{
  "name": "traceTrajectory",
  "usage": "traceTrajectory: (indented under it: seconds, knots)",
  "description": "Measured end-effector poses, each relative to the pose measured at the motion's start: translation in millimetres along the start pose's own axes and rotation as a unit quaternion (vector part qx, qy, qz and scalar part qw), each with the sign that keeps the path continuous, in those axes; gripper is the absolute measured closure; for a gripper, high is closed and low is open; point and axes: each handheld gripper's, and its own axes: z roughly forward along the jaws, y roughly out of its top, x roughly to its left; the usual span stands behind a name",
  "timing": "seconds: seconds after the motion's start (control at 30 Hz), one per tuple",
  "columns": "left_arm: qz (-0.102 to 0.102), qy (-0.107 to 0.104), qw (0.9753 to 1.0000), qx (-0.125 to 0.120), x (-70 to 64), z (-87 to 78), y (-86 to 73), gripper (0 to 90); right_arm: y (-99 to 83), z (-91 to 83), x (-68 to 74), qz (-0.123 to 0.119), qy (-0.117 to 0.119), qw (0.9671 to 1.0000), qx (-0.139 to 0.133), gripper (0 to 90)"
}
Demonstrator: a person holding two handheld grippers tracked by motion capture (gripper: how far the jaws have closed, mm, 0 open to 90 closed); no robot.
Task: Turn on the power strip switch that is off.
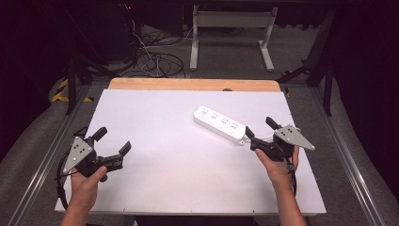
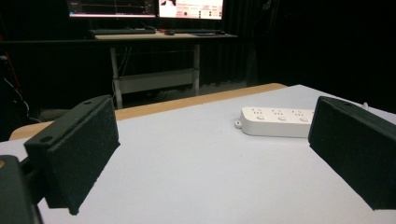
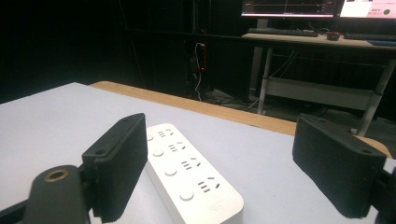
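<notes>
High view: overhead, facing forward-down on bench [image 1: 155, 141]. Gripper views: low over bench, facing far desk; both share strip [image 2: 275, 121].

A flat white rectangular table top [image 1: 179, 155] carries the scene, with a strip of light wooden board [image 1: 188, 84] showing along its far edge. Directly on the white surface lies a long white plastic power strip [image 1: 220, 124] with several sockets and round buttons on its upper face. It rests flat, set at a slant on the right half, toward the far side.
</notes>
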Motion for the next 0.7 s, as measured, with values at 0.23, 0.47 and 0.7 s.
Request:
traceTrajectory:
  seconds: [0.23, 0.47, 0.7]
  knots:
    - [0.0, 0.0, 1.0, 0.001, 0.2, 0.0, -0.1, 2.4, 0.2, -1.2, -1.0, -0.001, -0.004, 1.0, -0.005, 19.1]
    - [0.0, -0.001, 1.0, 0.002, 0.1, 0.5, -0.3, 2.4, -0.5, -0.8, -1.1, -0.001, -0.004, 1.0, -0.003, 19.4]
    - [-0.001, 0.002, 1.0, 0.002, 1.3, 0.3, -0.5, 2.4, -0.6, 0.2, -1.1, 0.001, -0.003, 1.0, -0.005, 19.3]
